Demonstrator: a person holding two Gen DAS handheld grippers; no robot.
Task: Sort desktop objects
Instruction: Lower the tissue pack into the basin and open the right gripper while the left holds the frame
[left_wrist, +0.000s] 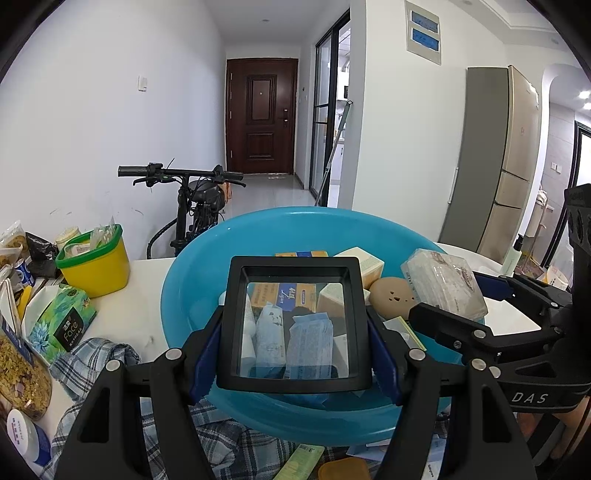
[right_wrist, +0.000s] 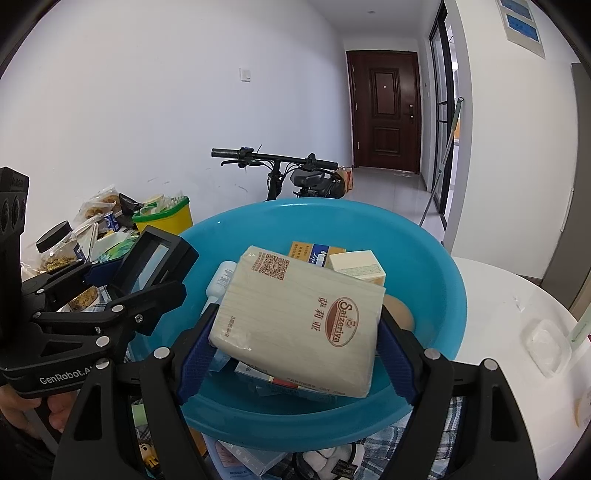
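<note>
Both fingers pinching — left (left_wrist: 295, 354) magnifier (left_wrist: 295, 325), right (right_wrist: 295, 354) napkin pack (right_wrist: 299, 325) — above basin (left_wrist: 192, 280).

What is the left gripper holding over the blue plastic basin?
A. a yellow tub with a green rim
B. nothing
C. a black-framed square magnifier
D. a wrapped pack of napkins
C: the left gripper is clamped on the black-framed square magnifier above the blue plastic basin; the right gripper holds the wrapped napkin pack.

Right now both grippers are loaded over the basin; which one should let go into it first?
Probably the right hand-held gripper. Its tissue pack hangs over the middle of the blue basin, above the boxes there. The left hand-held gripper holds its black-framed lens nearer the basin's near rim.
</note>
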